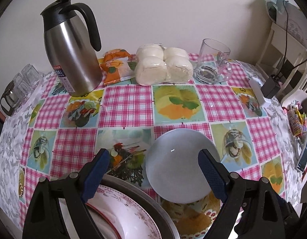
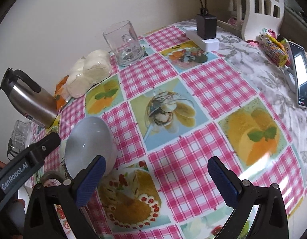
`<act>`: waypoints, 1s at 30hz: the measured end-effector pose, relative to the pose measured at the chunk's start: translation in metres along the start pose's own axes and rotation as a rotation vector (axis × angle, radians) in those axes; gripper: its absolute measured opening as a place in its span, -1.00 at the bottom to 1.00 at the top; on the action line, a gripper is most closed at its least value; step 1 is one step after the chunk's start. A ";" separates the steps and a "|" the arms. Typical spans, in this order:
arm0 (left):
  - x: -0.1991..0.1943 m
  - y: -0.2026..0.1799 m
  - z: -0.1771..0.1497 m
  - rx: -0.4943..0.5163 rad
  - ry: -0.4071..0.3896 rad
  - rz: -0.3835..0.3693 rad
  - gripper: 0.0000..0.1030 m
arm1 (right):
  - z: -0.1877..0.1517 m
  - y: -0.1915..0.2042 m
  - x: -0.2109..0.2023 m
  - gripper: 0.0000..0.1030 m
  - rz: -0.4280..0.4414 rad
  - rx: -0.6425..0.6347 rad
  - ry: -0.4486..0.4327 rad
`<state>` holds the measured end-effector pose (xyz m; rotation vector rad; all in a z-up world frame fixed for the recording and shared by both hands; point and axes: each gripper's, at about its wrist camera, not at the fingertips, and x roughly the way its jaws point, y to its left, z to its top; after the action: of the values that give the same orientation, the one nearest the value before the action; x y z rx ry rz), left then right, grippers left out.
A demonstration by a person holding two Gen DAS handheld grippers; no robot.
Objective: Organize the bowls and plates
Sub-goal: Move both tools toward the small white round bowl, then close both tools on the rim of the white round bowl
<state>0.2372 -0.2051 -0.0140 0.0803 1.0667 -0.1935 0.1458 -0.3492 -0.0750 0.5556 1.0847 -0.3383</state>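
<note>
A small pale grey dish [image 1: 177, 165] rests on the checked tablecloth [image 1: 125, 105]. My left gripper [image 1: 153, 173] hangs open above the table. Its right finger [image 1: 211, 177] crosses the dish's right edge and its left finger [image 1: 97, 171] stands well clear of the dish. Under the left finger, a white plate with a red floral rim [image 1: 123, 215] lies in a metal basin [image 1: 155, 205]. In the right wrist view the grey dish [image 2: 89, 139] is at the left. My right gripper [image 2: 157, 179] is open over bare cloth, its left finger just in front of the dish.
Along the wall stand a steel jug [image 1: 71, 55], an orange snack packet [image 1: 115, 65], wrapped white buns [image 1: 163, 65] and a glass mug [image 1: 213, 63]. Small glasses [image 1: 19, 87] sit far left. A power strip with a charger [image 2: 205, 33], a phone [image 2: 301, 73] and a white chair [image 2: 261, 6] are at the right.
</note>
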 end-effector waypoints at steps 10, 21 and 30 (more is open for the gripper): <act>0.014 -0.004 0.002 0.010 0.018 -0.002 0.75 | -0.005 0.020 0.028 0.80 0.013 -0.017 0.031; 0.017 0.001 0.002 -0.009 0.027 -0.012 0.74 | -0.011 0.033 0.041 0.08 0.088 -0.030 0.057; 0.017 -0.001 0.000 -0.005 0.028 -0.012 0.73 | -0.012 0.035 0.044 -0.71 0.146 -0.023 0.062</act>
<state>0.2446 -0.2075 -0.0287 0.0720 1.0953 -0.2014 0.1742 -0.3134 -0.1093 0.6247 1.0999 -0.1815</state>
